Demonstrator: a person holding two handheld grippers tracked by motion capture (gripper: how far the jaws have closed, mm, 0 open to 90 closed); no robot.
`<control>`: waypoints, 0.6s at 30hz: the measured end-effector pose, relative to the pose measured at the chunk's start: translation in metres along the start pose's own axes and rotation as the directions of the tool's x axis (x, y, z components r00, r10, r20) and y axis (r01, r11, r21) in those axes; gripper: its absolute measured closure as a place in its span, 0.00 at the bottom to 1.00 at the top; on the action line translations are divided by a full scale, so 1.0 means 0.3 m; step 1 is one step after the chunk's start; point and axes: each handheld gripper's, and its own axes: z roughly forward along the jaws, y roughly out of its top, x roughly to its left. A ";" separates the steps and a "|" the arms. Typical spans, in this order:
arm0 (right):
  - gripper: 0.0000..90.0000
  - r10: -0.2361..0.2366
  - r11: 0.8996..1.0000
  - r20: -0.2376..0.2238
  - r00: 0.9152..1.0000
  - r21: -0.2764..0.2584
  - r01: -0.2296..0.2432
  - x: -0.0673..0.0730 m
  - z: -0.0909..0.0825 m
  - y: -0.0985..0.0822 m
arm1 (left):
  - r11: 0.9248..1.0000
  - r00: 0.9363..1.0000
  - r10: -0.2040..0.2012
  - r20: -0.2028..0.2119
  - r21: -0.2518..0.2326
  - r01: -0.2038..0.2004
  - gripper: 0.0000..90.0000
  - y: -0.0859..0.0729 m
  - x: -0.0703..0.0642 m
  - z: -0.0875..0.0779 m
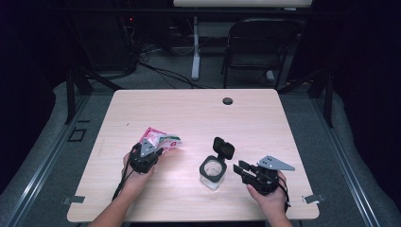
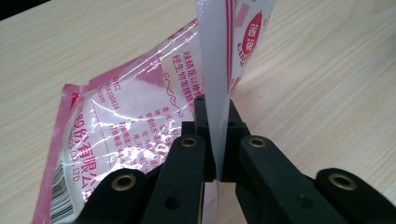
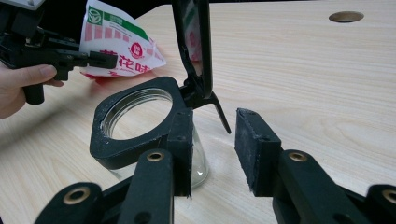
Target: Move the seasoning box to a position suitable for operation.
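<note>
A pink, white and green printed plastic bag (image 1: pixel 163 138) is on the table left of centre, with one end lifted. My left gripper (image 1: pixel 158 151) is shut on it. In the left gripper view the pads (image 2: pixel 233 140) pinch the bag's white sealed edge (image 2: pixel 214 84), and the bag (image 2: pixel 135 121) stands on edge. A clear glass jar (image 1: pixel 212 172) with a black collar stands in the middle, its hinged black lid (image 1: pixel 223 148) flipped up. My right gripper (image 1: pixel 239 169) is open just right of the jar. In the right gripper view one finger (image 3: pixel 182 149) is beside the collar (image 3: pixel 135 140), with nothing between the jaws.
The pale wooden table (image 1: pixel 189 113) has a round cable hole (image 1: pixel 228 100) near its far edge. A black chair (image 1: pixel 257 47) and cables stand on the floor beyond the table. A hand (image 3: pixel 23 84) holds the left gripper (image 3: pixel 100 59) by the bag.
</note>
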 end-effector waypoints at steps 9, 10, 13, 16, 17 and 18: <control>0.75 0.003 1.000 0.002 1.000 -0.008 -0.003 -0.001 -0.002 0.001 | 0.998 0.999 -0.046 -0.009 -0.038 0.045 1.00 0.004 0.029 -0.033; 0.75 0.002 1.000 0.002 1.000 -0.009 -0.002 -0.001 -0.002 0.002 | 0.998 0.999 -0.048 -0.011 -0.041 0.048 1.00 0.006 0.032 -0.037; 0.75 0.001 1.000 0.001 1.000 -0.008 -0.001 -0.001 0.000 0.002 | 0.998 0.999 -0.042 -0.033 -0.055 0.040 1.00 0.015 0.045 -0.057; 0.75 0.002 1.000 0.000 1.000 -0.006 -0.002 -0.001 0.002 0.002 | 0.994 0.997 -0.069 -0.046 -0.085 0.065 1.00 0.021 0.075 -0.089; 0.75 0.002 1.000 0.000 1.000 -0.006 -0.002 -0.001 0.003 0.002 | 0.992 0.995 -0.082 -0.053 -0.096 0.077 1.00 0.021 0.087 -0.099; 0.75 0.003 1.000 -0.001 1.000 -0.006 -0.003 -0.002 0.003 0.002 | 0.992 0.995 -0.084 -0.057 -0.099 0.078 1.00 0.020 0.095 -0.107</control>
